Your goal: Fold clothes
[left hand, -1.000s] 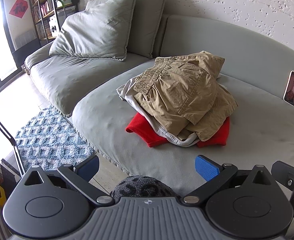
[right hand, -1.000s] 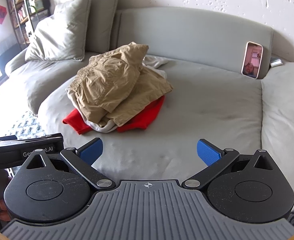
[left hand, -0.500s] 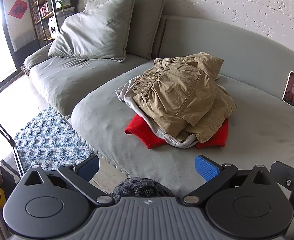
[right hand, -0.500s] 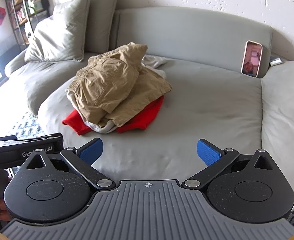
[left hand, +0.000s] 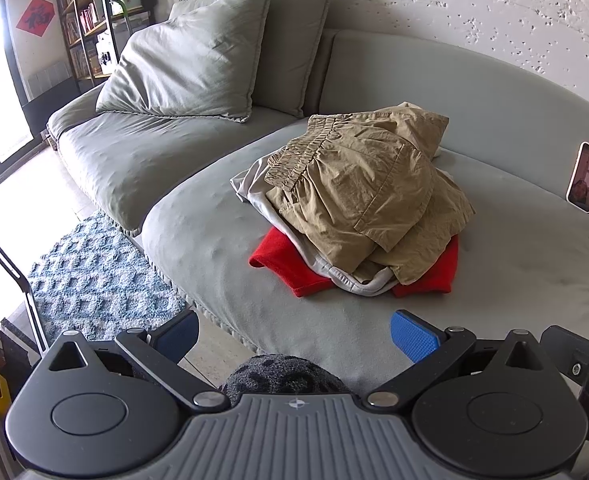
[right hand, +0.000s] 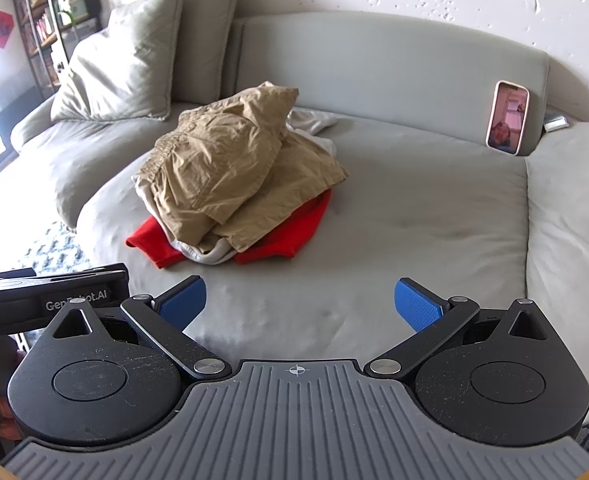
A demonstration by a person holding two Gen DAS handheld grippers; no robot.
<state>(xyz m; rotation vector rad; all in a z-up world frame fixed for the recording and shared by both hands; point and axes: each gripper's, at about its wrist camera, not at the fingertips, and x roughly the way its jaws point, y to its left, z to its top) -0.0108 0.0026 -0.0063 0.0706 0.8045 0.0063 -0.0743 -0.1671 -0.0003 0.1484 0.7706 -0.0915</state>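
Leaning on the sofa back [right hand: 394, 60], a phone [right hand: 508, 118] faces the clothes pile [right hand: 234, 168]; both hand-held grippers gape empty.

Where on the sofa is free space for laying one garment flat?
Free: the grey seat cushion between the khaki, white and red clothes pile and the pink-cased phone, also the strip before the pile. Crowded: the green pillows at left.

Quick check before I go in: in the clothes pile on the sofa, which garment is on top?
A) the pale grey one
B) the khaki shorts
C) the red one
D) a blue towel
B: the khaki shorts lie crumpled on top of the pile, with the pale grey garment showing under them and the red garment lowest, against the sofa cushion.
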